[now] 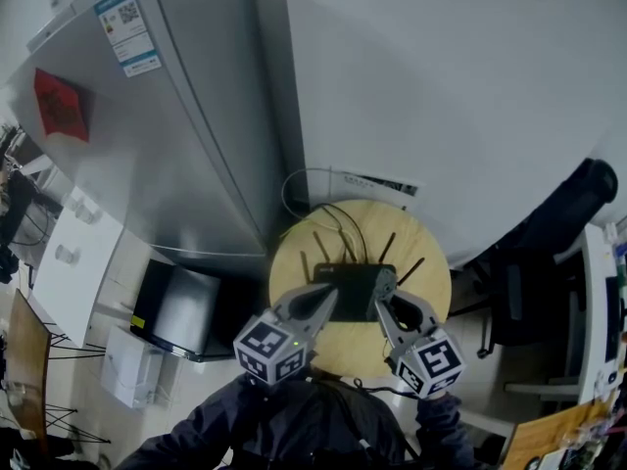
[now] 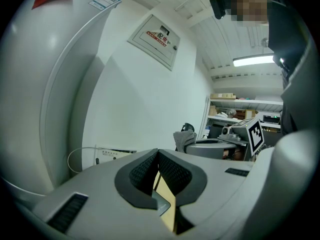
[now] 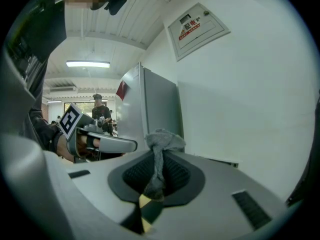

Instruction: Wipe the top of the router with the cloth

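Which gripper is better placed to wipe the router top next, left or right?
Right, probably. The right gripper is shut on the cloth and hovers by the router; the left gripper is shut with nothing between its jaws.

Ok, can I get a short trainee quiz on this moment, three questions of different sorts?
1. True or false: the right tool is shut on the grey cloth.
2. The black router sits on: A) a round wooden table; B) the floor; C) a wall shelf.
3. Fill in: the left tool has its jaws together and holds ____.

Key: 1 true; 2 A; 3 nothing.
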Tool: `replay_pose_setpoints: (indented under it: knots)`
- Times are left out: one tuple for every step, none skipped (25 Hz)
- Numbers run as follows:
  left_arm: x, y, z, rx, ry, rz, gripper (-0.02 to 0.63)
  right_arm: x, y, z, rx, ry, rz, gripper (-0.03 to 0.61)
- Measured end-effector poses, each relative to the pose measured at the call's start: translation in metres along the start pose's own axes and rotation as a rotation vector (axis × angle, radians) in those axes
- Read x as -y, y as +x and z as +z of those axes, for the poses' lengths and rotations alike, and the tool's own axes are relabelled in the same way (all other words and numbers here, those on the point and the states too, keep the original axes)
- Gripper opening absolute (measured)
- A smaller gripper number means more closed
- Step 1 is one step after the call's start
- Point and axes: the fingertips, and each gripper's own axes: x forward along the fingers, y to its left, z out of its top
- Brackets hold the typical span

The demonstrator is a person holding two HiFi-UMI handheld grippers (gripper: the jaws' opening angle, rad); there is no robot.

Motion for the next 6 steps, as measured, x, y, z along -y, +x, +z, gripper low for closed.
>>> replay_pose_setpoints:
  knots:
    - [-0.0008, -0.0002, 0.0002, 0.001, -0.001, 0.002, 0.002, 0.0004, 0.0007, 0.0002, 0.002, -0.002, 0.000, 0.069]
    - [-0.0015, -0.0004, 0.0003, 0.001, -0.001, 0.003, 0.002, 0.0007, 0.0013, 0.0003, 0.002, -0.001, 0.001, 0.068]
    - [-0.0021, -0.0006, 0.0005, 0.001, -0.001, 0.005, 0.002, 0.0006, 0.0017, 0.0002, 0.001, 0.001, 0.002, 0.069]
    - [-0.0026, -0.0008, 0.0007, 0.001, -0.001, 0.006, 0.002, 0.0003, 0.0020, 0.0004, -0.001, 0.004, 0.004, 0.069]
    - [-0.0029, -0.0009, 0.0011, 0.001, -0.001, 0.007, 0.002, 0.0001, 0.0023, 0.0005, -0.002, 0.007, 0.006, 0.068]
    - [-0.0032, -0.0011, 0.0017, 0.001, -0.001, 0.008, 0.002, -0.0002, 0.0026, 0.0007, -0.003, 0.009, 0.007, 0.069]
